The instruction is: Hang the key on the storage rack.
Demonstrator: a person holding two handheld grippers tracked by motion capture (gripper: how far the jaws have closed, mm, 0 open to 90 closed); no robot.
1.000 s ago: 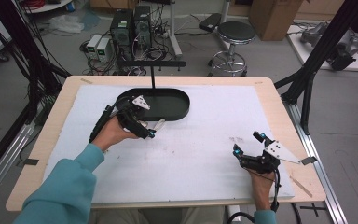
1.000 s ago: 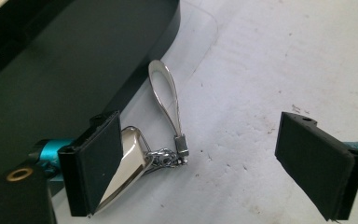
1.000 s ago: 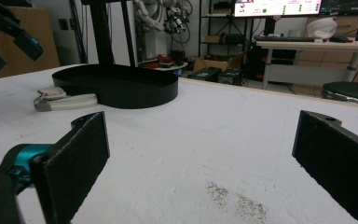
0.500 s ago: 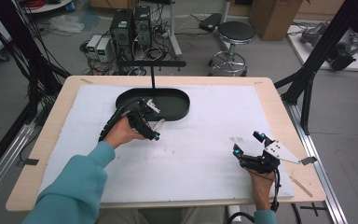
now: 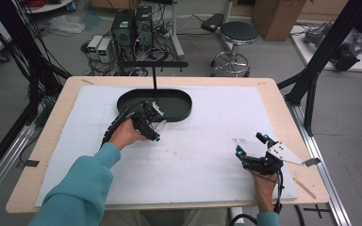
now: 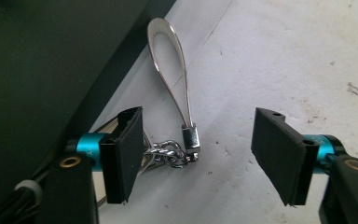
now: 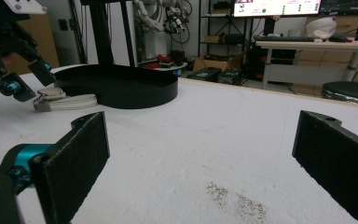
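Note:
A key ring with a pale strap loop [image 6: 172,79], a metal clasp and a short chain lies flat on the white table top, right beside the black oval tray [image 5: 179,112]. My left gripper [image 6: 203,158] hangs over it, pointing down, with the chain and clasp between its jaws. The jaws have just been closing, and neither pad presses on the key ring. The high view shows the left gripper [image 5: 153,132] at the tray's near edge. My right gripper [image 5: 250,144] rests low at the right of the table, open with nothing between its pads [image 7: 81,154].
A thin black post [image 5: 154,77] rises at the tray's far side. Dark specks [image 7: 235,198] mark the table in front of the right gripper. Behind the table stand computers [image 5: 132,26] and a stool [image 5: 238,35]; black frame legs [image 5: 311,80] flank its right edge.
The left hand has slid a little right along the tray's near edge and sunk toward the table. Its jaws stand narrower than before. The right hand has kept still.

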